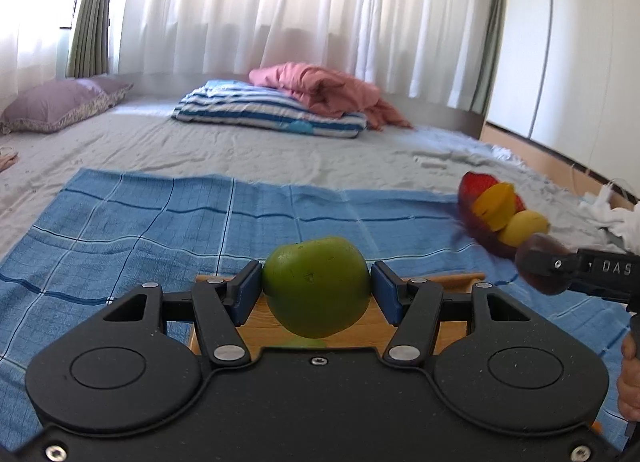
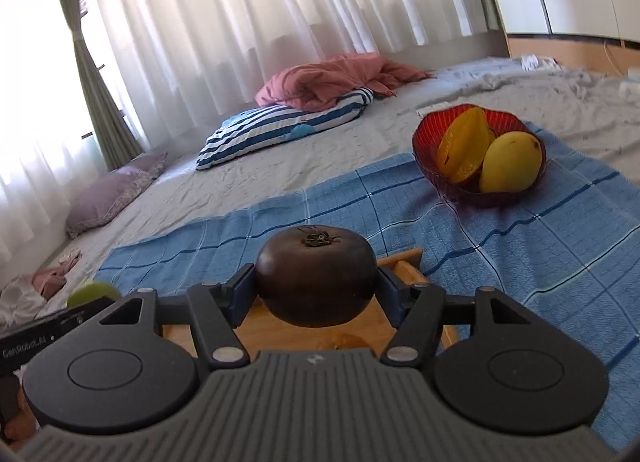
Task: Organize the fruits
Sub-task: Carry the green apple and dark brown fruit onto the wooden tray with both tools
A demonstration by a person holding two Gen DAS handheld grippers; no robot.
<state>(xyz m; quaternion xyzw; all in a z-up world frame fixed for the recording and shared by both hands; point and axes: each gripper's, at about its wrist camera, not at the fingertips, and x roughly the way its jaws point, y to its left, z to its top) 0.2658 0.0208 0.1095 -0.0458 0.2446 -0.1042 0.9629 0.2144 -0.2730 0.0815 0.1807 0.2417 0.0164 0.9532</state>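
My left gripper (image 1: 317, 284) is shut on a green apple (image 1: 316, 286), held above a wooden tray (image 1: 260, 322) on the blue checked cloth (image 1: 160, 222). My right gripper (image 2: 316, 286) is shut on a dark purple-brown round fruit (image 2: 316, 280) with a dried calyx on top, above the same wooden tray (image 2: 272, 328). A red bowl (image 2: 444, 182) stands on the cloth ahead to the right, holding an orange starfruit (image 2: 462, 144) and a yellow mango (image 2: 510, 162). In the left wrist view the bowl (image 1: 484, 238) appears at far right, with the right gripper's dark fruit (image 1: 536, 268) before it.
The cloth (image 2: 520, 254) lies on a grey bed sheet (image 1: 200, 150). A striped pillow (image 1: 272, 110), a pink blanket (image 1: 320, 88) and a lilac pillow (image 1: 60, 104) lie farther back before white curtains. A wooden bed edge (image 1: 560, 158) and white clothes (image 1: 612, 214) are at right.
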